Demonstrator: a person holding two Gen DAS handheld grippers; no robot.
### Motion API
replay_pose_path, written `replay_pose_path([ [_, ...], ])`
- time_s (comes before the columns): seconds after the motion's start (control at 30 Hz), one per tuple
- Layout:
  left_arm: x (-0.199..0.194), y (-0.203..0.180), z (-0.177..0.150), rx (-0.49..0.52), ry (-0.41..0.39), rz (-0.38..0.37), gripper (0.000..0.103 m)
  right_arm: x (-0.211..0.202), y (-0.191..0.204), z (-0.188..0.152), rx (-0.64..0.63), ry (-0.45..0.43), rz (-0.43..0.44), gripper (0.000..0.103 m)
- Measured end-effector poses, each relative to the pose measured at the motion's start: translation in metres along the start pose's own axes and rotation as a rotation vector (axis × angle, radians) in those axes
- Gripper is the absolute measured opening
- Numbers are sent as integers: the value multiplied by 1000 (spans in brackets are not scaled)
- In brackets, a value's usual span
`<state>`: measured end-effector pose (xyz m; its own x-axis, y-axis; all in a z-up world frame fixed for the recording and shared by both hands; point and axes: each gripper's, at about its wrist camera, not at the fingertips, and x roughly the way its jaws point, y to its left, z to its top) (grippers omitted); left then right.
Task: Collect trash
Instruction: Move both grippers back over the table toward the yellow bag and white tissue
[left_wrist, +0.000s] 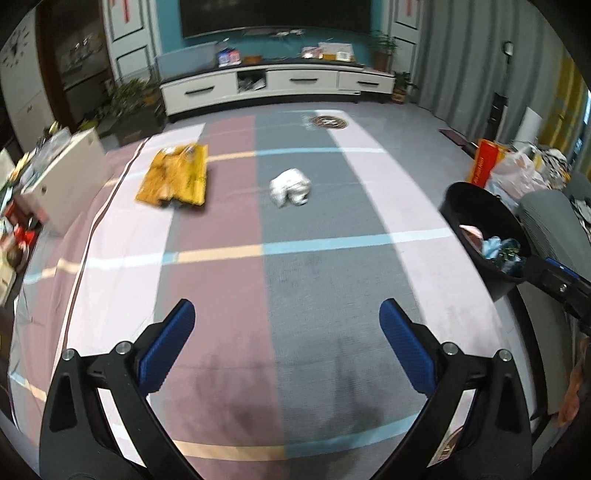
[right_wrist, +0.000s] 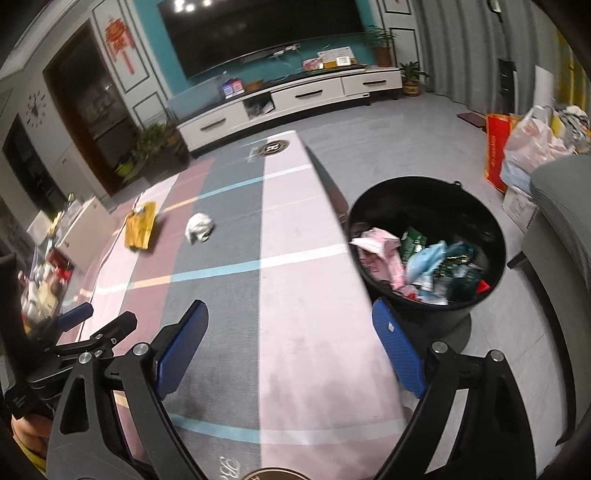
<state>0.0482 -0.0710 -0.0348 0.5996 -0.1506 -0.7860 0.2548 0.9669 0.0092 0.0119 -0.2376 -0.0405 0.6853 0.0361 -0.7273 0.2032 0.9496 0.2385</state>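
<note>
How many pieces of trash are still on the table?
2. A yellow wrapper lies far left, a white wad mid-table to its right. More already sits in the black bin beside the table; nothing else seems hidden.

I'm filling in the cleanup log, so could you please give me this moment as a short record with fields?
surface: striped cloth covering a table
trash left on it: yellow bag, lying flat on the far left; crumpled white paper, to its right, apart from it
bin: black bin on the floor beside the table's right edge, already holding wrappers
left gripper: open, empty, above the cloth
right gripper: open, empty, near the bin
</note>
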Motion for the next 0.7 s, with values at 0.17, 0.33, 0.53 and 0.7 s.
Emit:
replay_pose_path([
  [0.17,12,29,-2,-52,16,9,100,17,22,1,-33,30,-2,89],
  [0.33,26,58,-1,-100,18,48,100,37,43,3,-65,61,6,89],
  [0.53,41,100,2,-197,-31,73,100,65,74,7,-119,74,27,89],
  [0.7,45,132,2,-296,-131,60,100,98,103,19,-182,60,72,89],
])
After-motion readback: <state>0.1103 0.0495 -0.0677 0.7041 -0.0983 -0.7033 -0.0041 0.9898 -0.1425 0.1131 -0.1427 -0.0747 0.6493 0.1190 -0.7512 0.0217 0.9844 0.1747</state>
